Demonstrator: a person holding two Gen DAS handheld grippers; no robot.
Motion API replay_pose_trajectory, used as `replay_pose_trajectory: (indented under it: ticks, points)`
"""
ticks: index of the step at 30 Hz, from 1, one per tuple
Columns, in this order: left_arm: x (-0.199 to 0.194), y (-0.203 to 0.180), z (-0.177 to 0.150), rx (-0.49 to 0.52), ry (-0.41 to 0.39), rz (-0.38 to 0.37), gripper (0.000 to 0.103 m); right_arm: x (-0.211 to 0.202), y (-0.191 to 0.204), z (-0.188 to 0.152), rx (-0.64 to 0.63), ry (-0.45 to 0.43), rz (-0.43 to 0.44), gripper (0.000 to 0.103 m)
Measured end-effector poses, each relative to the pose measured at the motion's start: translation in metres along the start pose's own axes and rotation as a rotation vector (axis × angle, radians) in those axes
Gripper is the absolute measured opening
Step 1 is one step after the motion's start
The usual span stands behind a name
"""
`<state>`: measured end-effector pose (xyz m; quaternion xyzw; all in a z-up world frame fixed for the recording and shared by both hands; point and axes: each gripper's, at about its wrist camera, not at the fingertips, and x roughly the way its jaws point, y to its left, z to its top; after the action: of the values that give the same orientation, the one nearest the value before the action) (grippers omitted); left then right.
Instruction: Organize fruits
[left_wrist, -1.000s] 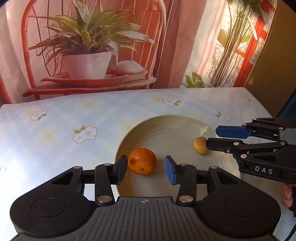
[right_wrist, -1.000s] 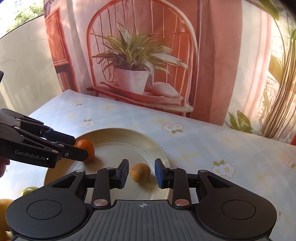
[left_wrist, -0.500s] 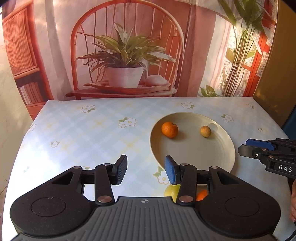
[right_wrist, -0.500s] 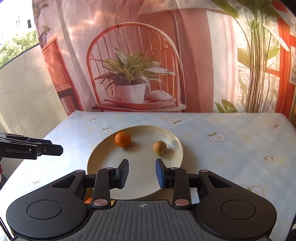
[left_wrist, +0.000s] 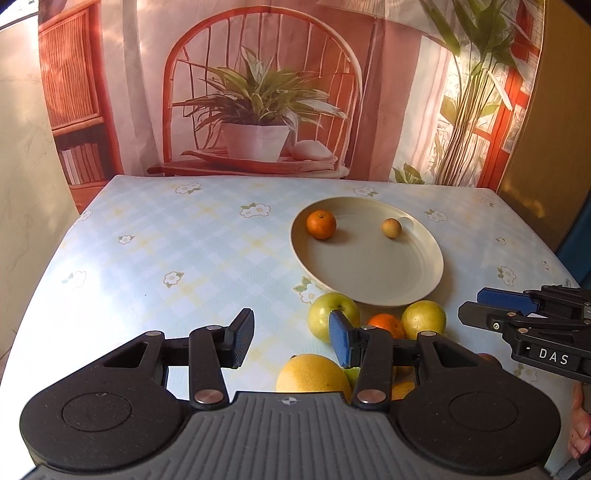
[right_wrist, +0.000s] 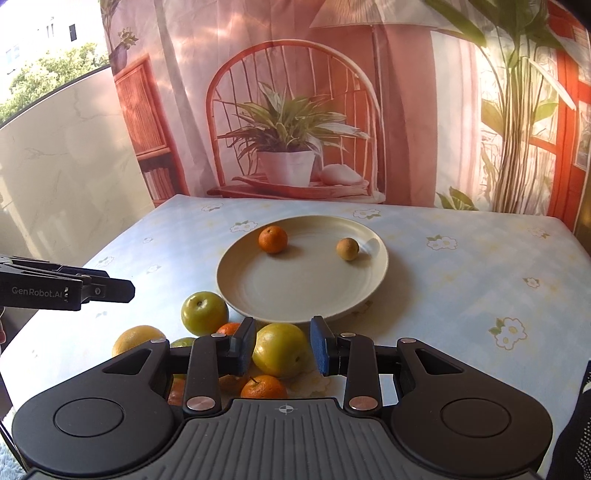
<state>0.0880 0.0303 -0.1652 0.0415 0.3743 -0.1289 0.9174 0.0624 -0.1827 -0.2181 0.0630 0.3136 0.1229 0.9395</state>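
Observation:
A cream plate (left_wrist: 362, 262) (right_wrist: 303, 284) holds an orange mandarin (left_wrist: 321, 224) (right_wrist: 272, 239) and a small tan fruit (left_wrist: 391, 228) (right_wrist: 347, 248). In front of the plate lies a pile: a green apple (left_wrist: 328, 317) (right_wrist: 204, 312), a yellow-green apple (left_wrist: 423, 319) (right_wrist: 280, 349), small mandarins (left_wrist: 386, 325) (right_wrist: 264, 386) and a large yellow citrus (left_wrist: 312, 373) (right_wrist: 135, 338). My left gripper (left_wrist: 290, 332) (right_wrist: 129, 290) hangs open and empty left of the pile. My right gripper (right_wrist: 282, 339) (left_wrist: 471, 304) is open above the yellow-green apple, pads apart from it.
The table wears a pale blue flowered cloth (left_wrist: 177, 251). A printed backdrop with a chair and a potted plant (right_wrist: 288, 147) stands behind it. A pale wall (right_wrist: 66, 166) is at the left. Bare cloth lies left and right of the plate.
Both grippers have drawn back from the plate toward the near table edge, leaving the mandarin and the tan fruit on it. The fruit pile has come into view.

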Motion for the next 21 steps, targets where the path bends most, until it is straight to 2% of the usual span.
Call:
replay_pose_trajectory:
  ticks: [4, 8, 13, 21]
  points:
    - [-0.003, -0.004, -0.009, -0.013, 0.008, -0.022, 0.047, -0.012, 0.003, -0.011, -0.006, 0.004, 0.007, 0.031]
    - [-0.007, -0.011, -0.014, 0.019, 0.007, -0.018, 0.047, -0.024, 0.002, -0.02, -0.002, -0.006, 0.007, 0.034]
    - [-0.018, -0.015, -0.018, 0.031, -0.016, -0.024, 0.047, -0.036, 0.004, -0.027, -0.027, -0.014, 0.005, 0.047]
    - [-0.021, -0.023, -0.022, 0.047, -0.02, -0.044, 0.047, -0.044, 0.009, -0.047, -0.039, 0.006, 0.006, 0.051]
